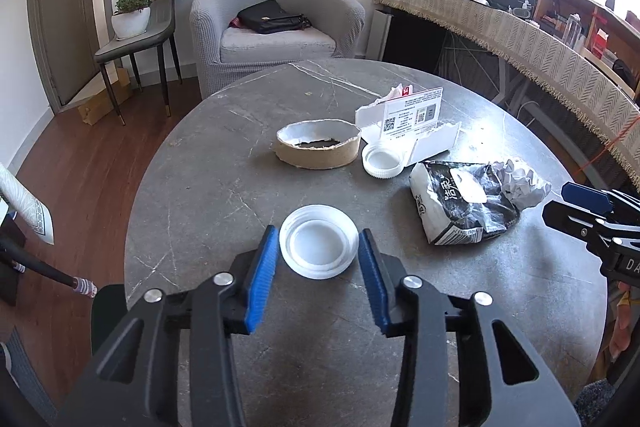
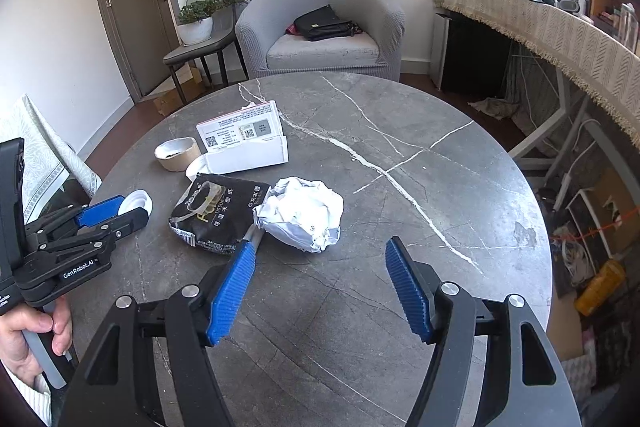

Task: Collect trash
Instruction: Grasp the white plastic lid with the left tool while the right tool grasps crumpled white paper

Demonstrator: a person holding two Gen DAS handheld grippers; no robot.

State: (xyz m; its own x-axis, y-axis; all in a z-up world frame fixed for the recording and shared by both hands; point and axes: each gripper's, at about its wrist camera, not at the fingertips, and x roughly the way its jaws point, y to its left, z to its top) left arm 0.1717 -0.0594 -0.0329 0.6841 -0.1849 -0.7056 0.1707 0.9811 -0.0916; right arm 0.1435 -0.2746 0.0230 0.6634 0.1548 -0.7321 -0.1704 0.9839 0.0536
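round grey marble table [image 1: 224, 187] – armchair [image 1: 276, 27] behind | L gripper [image 1: 318, 247] released astride white lid [image 1: 318, 247] | R gripper [image 2: 320, 259] released

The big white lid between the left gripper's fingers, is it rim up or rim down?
Rim up. The white lid lies flat on the table with its hollow inner side and raised rings showing.

We see a large white plastic lid [image 1: 318, 247] lying flat, rim up, near our edge of the table. Farther back sits a cardboard tape ring [image 1: 318, 144] lying flat with torn white lining, and just right of it a smaller white ribbed lid [image 1: 383, 159], rim up. Behind that stands a torn white box [image 1: 408, 123] with a printed label. A crumpled black tissue packet [image 1: 464, 201] touches a ball of crumpled white paper [image 2: 302, 213].
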